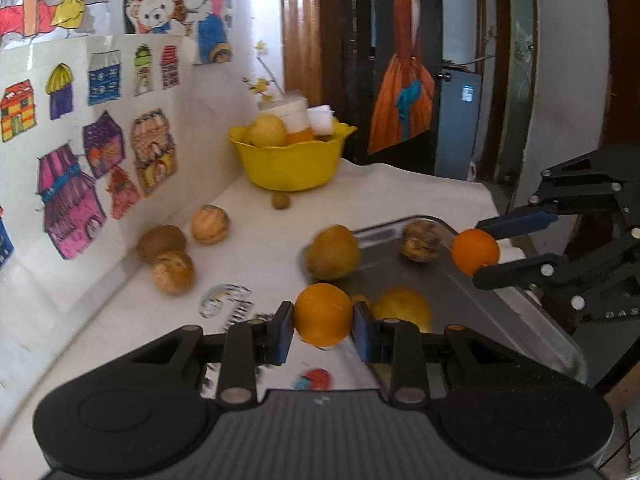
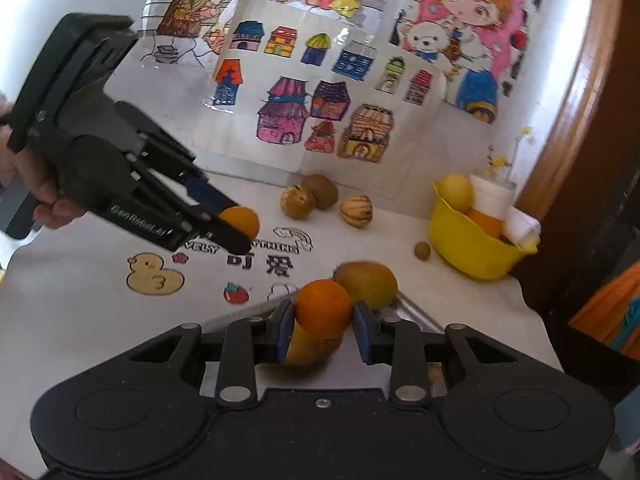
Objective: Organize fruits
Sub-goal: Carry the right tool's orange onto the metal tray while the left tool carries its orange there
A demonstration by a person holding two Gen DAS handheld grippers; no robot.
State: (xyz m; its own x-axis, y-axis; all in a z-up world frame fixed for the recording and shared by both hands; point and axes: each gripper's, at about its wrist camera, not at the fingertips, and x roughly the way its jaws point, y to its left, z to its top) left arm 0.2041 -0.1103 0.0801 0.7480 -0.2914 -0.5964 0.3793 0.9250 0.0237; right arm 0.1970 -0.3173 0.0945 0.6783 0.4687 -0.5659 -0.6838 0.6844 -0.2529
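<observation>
My left gripper (image 1: 323, 330) is shut on an orange (image 1: 322, 312), held above the near-left edge of a metal tray (image 1: 472, 300). At the right of the left wrist view, my right gripper (image 1: 477, 254) is shut on a second orange (image 1: 474, 249) over the tray's far corner. In the right wrist view that gripper (image 2: 323, 334) pinches its orange (image 2: 322, 306) between blue pads. The left gripper (image 2: 236, 229), held by a hand, carries its orange (image 2: 242, 218) over the printed tablecloth. A yellow bowl (image 1: 290, 160) holding fruit stands at the table's far corner.
The tray holds a yellowish pear-like fruit (image 1: 334, 252), a mottled brown fruit (image 1: 421, 240) and a yellow fruit (image 1: 404, 308). Three brown fruits (image 1: 172, 258) lie by the wall of drawings, and a small nut (image 1: 281, 201) lies before the bowl. A white roll (image 2: 490, 196) stands in the bowl (image 2: 468, 248).
</observation>
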